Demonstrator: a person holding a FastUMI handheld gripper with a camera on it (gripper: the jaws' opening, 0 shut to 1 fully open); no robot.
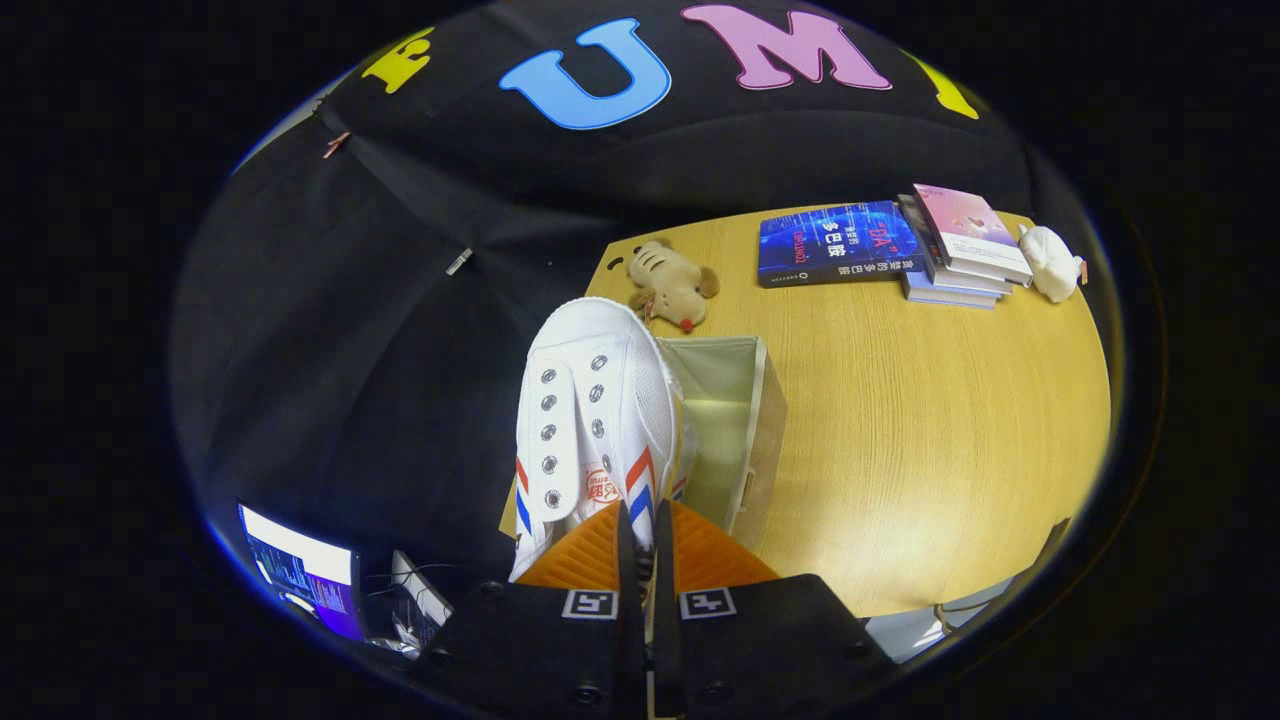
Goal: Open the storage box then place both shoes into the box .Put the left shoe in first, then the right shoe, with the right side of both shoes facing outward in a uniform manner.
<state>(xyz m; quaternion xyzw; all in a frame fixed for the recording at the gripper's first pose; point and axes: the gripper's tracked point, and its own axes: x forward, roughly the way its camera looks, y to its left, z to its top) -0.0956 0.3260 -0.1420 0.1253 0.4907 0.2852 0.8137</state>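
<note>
Gripper (645, 530) — orange fingers (590, 555) drawn nearly together, apparently pinching the white shoe's (590, 420) near edge; contact point itself is obscured.

Square black-and-white fiducial markers on each black finger base of gripper (645, 525). Blue hardcover book (835, 243) beyond fingers: cover lettering illegible. White canvas shoe (590, 420): red side logo unreadable.

White shoe (590, 420) w/ red-blue stripes, orange tool (645, 545), beige box (745, 420), wood-grain table (930, 430)

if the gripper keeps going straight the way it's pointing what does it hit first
The gripper is shut on the white shoe; straight ahead, the shoe would likely meet the open storage box first, though depth is unclear.
</note>
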